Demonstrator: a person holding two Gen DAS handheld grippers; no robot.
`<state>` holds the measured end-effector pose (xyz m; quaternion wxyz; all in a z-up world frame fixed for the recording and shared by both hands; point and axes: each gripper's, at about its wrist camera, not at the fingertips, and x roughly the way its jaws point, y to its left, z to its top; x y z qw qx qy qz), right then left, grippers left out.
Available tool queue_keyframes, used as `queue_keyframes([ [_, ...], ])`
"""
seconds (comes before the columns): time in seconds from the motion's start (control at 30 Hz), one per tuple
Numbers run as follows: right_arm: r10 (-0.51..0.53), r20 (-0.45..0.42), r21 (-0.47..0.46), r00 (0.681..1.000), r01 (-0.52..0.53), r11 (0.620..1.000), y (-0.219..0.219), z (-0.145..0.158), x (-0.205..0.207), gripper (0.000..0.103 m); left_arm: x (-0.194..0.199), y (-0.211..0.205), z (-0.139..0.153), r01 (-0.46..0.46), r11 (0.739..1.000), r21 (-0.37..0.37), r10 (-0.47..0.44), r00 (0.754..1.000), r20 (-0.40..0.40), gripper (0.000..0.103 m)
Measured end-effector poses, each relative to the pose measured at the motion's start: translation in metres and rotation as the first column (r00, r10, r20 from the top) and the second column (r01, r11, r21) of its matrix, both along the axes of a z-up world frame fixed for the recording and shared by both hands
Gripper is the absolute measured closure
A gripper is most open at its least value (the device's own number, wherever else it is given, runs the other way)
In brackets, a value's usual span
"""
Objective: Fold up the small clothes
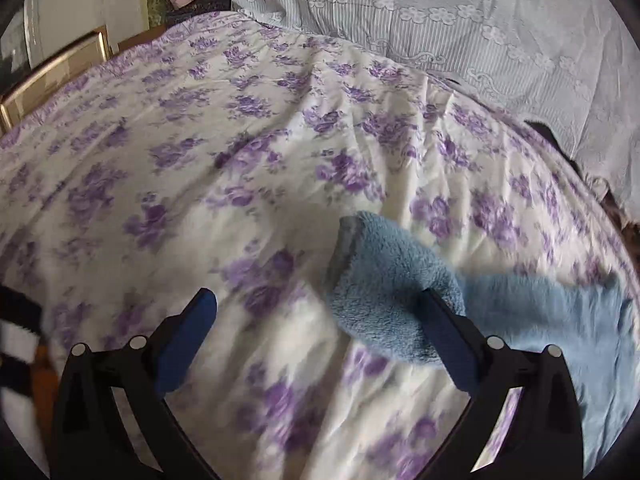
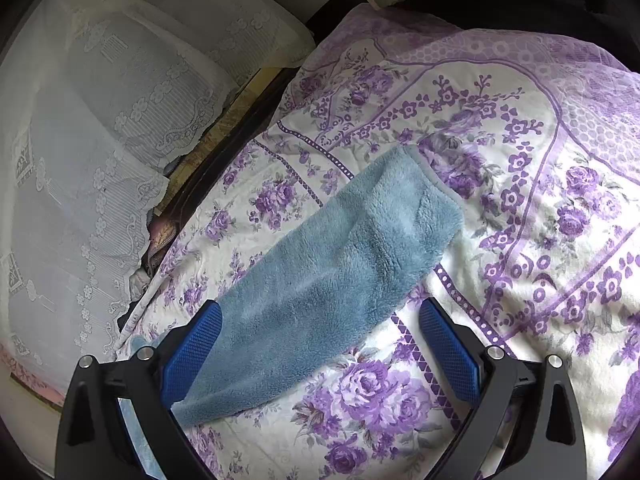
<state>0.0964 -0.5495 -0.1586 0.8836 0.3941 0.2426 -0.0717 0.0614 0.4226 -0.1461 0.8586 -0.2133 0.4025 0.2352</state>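
A fluffy blue cloth (image 2: 332,272) lies folded into a long strip on the purple-flowered bedspread (image 2: 520,208). In the left wrist view it (image 1: 392,288) lies at the lower right, one end bunched up beside the right fingertip. My left gripper (image 1: 320,320) is open and empty above the bedspread (image 1: 200,140); its right finger overlaps the cloth's edge. My right gripper (image 2: 320,324) is open, its jaws astride the near end of the cloth, the left pad (image 2: 196,352) against the cloth's edge.
A white lace-covered pillow or cushion (image 1: 460,20) lies along the far side of the bed and shows at the left of the right wrist view (image 2: 100,140). A striped black-and-white item (image 1: 16,344) sits at the left edge. A gold-framed headboard (image 1: 52,72) is far left.
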Motion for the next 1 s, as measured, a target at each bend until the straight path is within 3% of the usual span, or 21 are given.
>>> queue_keyframes([
  [0.03, 0.000, 0.000, 0.000, 1.000, 0.000, 1.000, 0.000, 0.000, 0.000, 0.003, 0.007, 0.001, -0.002, 0.019, 1.000, -0.021, -0.019, 0.999, 0.029, 0.008],
  [0.07, 0.000, -0.001, 0.000, 1.000, 0.000, 1.000, 0.000, 0.000, 0.000, 0.003, 0.012, 0.000, -0.001, 0.042, 0.999, -0.022, -0.041, 0.998, 0.042, 0.031],
  [0.1, 0.000, -0.001, 0.000, 1.000, 0.000, 1.000, 0.000, 0.000, 0.000, 0.003, 0.019, 0.000, -0.001, 0.081, 0.996, -0.029, -0.079, 0.996, 0.046, 0.063],
  [0.13, 0.000, -0.001, 0.000, 1.000, 0.000, 1.000, 0.000, 0.000, 0.000, 0.003, 0.025, -0.002, -0.003, 0.118, 0.992, -0.053, -0.115, 0.992, 0.048, 0.074],
  [0.2, 0.000, -0.001, 0.000, 1.000, 0.000, 1.000, 0.000, 0.000, 0.000, 0.003, 0.025, -0.003, -0.002, 0.132, 0.989, -0.062, -0.128, 0.990, 0.061, 0.084],
  [0.3, 0.000, -0.002, 0.000, 1.000, 0.000, 1.000, 0.000, 0.000, 0.000, 0.003, 0.028, 0.003, 0.009, 0.148, 0.984, -0.100, -0.139, 0.986, 0.090, 0.088],
  [0.43, 0.000, -0.003, -0.002, 1.000, 0.000, 1.000, 0.000, 0.000, 0.000, 0.003, 0.031, 0.020, 0.053, 0.118, 0.985, -0.125, -0.097, 0.981, 0.169, 0.088],
  [0.47, -0.008, -0.039, -0.013, 0.999, 0.007, 1.000, 0.000, 0.000, 0.000, 0.003, 0.035, 0.020, 0.062, 0.117, 0.983, -0.142, -0.091, 0.981, 0.172, 0.087],
  [0.5, -0.007, -0.039, -0.013, 0.999, 0.007, 1.000, 0.000, 0.000, 0.000, 0.003, 0.039, 0.020, 0.064, 0.105, 0.984, -0.144, -0.084, 0.986, 0.146, 0.079],
  [0.53, -0.007, -0.040, -0.013, 0.999, 0.007, 1.000, 0.000, 0.000, 0.000, 0.003, 0.045, 0.019, 0.061, 0.079, 0.989, -0.125, -0.068, 0.994, 0.090, 0.073],
  [0.6, -0.008, -0.040, -0.014, 0.999, 0.007, 1.000, 0.000, 0.000, 0.000, 0.003, 0.058, 0.012, 0.035, 0.034, 0.999, 0.007, -0.033, 0.992, -0.123, 0.027],
  [0.67, -0.008, -0.039, -0.012, 0.999, 0.008, 1.000, 0.000, 0.000, 0.000, 0.003, 0.053, 0.005, 0.000, 0.034, 0.993, 0.109, -0.004, 0.965, -0.264, 0.028],
  [0.73, -0.008, -0.037, -0.013, 0.999, 0.008, 1.000, 0.000, 0.001, 0.000, 0.003, 0.034, 0.002, -0.014, 0.056, 0.998, 0.039, -0.046, 0.976, -0.211, 0.027],
  [0.8, -0.009, -0.039, -0.016, 0.999, 0.008, 1.000, 0.000, 0.001, 0.000, 0.003, 0.012, 0.005, -0.014, 0.031, 0.998, -0.058, -0.038, 0.991, -0.129, 0.021],
  [0.87, -0.009, -0.042, -0.017, 0.999, 0.008, 1.000, 0.000, 0.000, 0.000, 0.003, 0.003, 0.007, -0.011, 0.034, 0.994, -0.109, -0.044, 0.995, -0.092, 0.021],
  [0.97, -0.009, -0.040, -0.018, 0.999, 0.008, 1.000, 0.000, 0.000, 0.000, 0.003, 0.005, 0.005, -0.011, 0.060, 0.991, -0.118, -0.070, 0.994, -0.085, 0.021],
  [1.0, -0.009, -0.039, -0.017, 0.999, 0.008, 1.000, -0.001, 0.000, 0.000, 0.003, 0.008, 0.003, -0.013, 0.061, 0.994, -0.088, -0.070, 0.992, -0.104, 0.020],
])
